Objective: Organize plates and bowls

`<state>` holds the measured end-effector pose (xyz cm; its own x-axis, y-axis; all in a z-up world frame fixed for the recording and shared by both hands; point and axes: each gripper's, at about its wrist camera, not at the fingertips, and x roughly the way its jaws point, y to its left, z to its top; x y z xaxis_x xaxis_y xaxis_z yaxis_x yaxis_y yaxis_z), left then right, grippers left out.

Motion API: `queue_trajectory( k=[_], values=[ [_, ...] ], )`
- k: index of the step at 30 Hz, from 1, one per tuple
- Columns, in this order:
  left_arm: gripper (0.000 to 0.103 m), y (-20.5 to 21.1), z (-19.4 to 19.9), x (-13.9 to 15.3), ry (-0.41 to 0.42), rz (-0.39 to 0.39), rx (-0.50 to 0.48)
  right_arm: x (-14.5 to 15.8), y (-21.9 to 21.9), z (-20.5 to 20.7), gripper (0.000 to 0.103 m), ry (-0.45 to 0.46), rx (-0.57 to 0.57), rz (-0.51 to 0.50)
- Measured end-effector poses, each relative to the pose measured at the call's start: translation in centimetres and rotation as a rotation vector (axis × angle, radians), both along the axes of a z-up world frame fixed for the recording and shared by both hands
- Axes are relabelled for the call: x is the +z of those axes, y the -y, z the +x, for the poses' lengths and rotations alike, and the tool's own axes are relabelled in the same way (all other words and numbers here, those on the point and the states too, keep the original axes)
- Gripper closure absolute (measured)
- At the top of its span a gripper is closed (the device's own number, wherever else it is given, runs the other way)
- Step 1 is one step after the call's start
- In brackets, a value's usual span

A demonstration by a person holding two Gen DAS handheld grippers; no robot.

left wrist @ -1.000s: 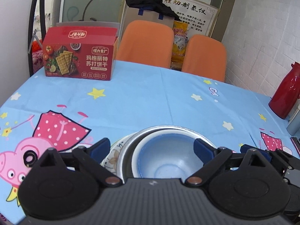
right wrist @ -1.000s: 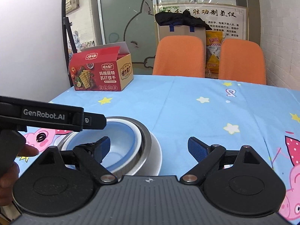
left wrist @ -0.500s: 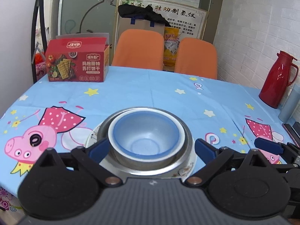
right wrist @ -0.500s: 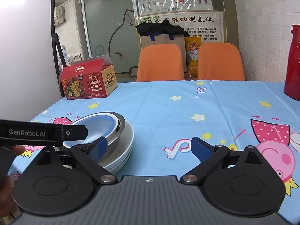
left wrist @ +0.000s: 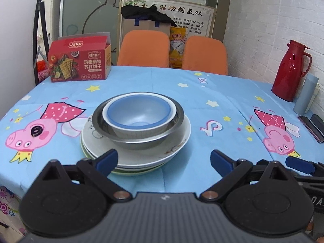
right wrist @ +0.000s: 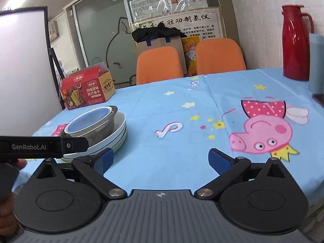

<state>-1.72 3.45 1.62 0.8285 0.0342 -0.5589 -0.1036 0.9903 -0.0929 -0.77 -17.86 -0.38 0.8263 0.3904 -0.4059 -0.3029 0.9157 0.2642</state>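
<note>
Blue cartoon-print cloth covers the table (left wrist: 202,93), with two orange chairs (left wrist: 144,48) behind, a cracker box (left wrist: 79,62) at far left and a red flask (left wrist: 289,70) at far right. Stack: blue bowl (left wrist: 137,110) nested in a steel bowl (left wrist: 141,135), both seated on piled plates (left wrist: 141,160), at centre-left of the table. Left gripper (left wrist: 163,159) and right gripper (right wrist: 161,158) both have their fingers spread wide and hold nothing. Compared with a second ago, when the left gripper hung close over the bowls, both tools now sit back at the near edge, with the whole stack in view and untouched. Judged from this, nesting is complete and the task is at or near its end.
</note>
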Motion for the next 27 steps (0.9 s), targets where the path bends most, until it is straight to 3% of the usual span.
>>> queue_trajectory(
  k=[5, 11, 16, 20, 27],
  values=[
    [0.006, 0.4, -0.7, -0.9, 0.001, 0.012, 0.010, -1.6, 1.6, 0.0, 0.000, -0.054, -0.094, 0.015],
    [0.006, 1.1, -1.1, -1.7, -0.007, 0.015, 0.018, -3.1, 1.8, -0.3, 0.000, -0.130, -0.113, -0.008],
    [0.006, 1.1, -0.5, -0.8, 0.005, -0.037, 0.005, -1.4, 1.5, 0.2, 0.000, -0.100, -0.084, -0.016],
    [0.006, 1.6, 0.1, 0.3, 0.034, -0.025, 0.022, 0.4, 0.5, 2.2, 0.000, -0.098, -0.102, -0.099],
    [0.006, 2.0, 0.8, -0.1, 0.029, -0.020, -0.001, -0.5, -0.2, 2.8, 0.000, -0.148, -0.094, -0.089]
  ],
)
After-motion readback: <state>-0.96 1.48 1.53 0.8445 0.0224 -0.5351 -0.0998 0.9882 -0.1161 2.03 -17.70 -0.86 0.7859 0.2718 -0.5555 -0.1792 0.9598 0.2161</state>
